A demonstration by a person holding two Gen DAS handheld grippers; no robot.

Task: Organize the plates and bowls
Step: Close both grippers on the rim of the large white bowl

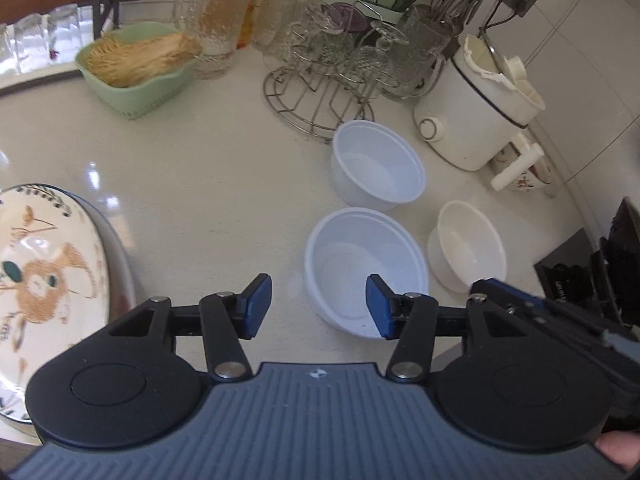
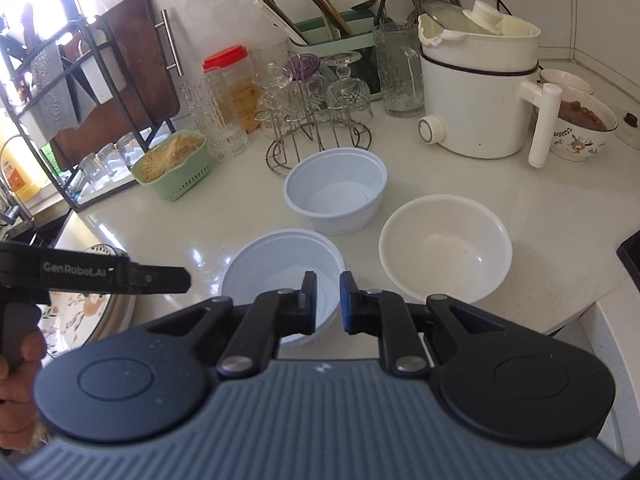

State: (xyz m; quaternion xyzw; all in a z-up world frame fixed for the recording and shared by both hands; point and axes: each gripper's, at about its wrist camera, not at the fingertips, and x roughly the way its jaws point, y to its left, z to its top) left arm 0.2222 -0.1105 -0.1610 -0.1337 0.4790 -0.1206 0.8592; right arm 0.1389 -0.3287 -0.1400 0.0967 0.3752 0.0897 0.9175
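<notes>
Three empty bowls stand on the white counter. The near white plastic bowl lies just ahead of both grippers. A second plastic bowl stands behind it. A cream ceramic bowl is to their right. A patterned plate lies on a stack at the left. My left gripper is open and empty, its right finger over the near bowl's rim. My right gripper is open with a narrow gap, above the near bowl's right rim, and shows in the left wrist view.
A wire rack of glasses, a green basket, a white electric pot, a patterned bowl of food and a utensil holder line the back. The counter edge and a black hob are at right.
</notes>
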